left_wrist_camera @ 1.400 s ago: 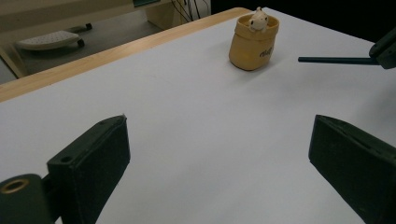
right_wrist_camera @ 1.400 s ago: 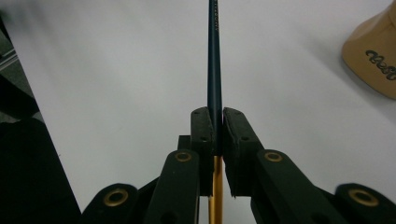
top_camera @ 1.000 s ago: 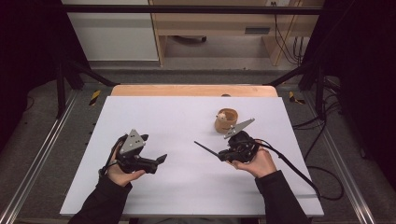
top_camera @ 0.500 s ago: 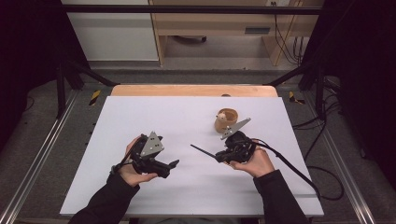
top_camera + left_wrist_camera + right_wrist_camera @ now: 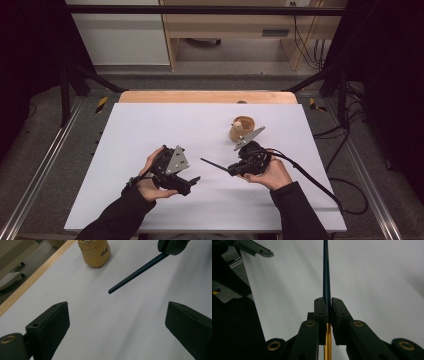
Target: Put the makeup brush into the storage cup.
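My right gripper (image 5: pixel 233 169) is shut on a thin dark blue stick (image 5: pixel 215 165) that points left across the white table (image 5: pixel 150 125). In the right gripper view the stick (image 5: pixel 326 270) runs straight up from between the closed jaws (image 5: pixel 327 302), and a yellow length of it shows below them. My left gripper (image 5: pixel 191 183) is held left of the stick's free end, open with nothing in it. In the left gripper view its jaws (image 5: pixel 117 306) stand wide apart, and the stick's tip (image 5: pixel 111 291) hangs ahead of them, apart from both.
A small tan jar (image 5: pixel 242 128) stands on the table just beyond the right gripper, also at the top of the left gripper view (image 5: pixel 95 252). The wooden table edge (image 5: pixel 200 96) runs along the back. A black cable (image 5: pixel 320 182) trails right from the right gripper.
The left gripper has moved right toward the table's middle, closer to the stick's tip. The right gripper has shifted slightly left, still shut on the stick.
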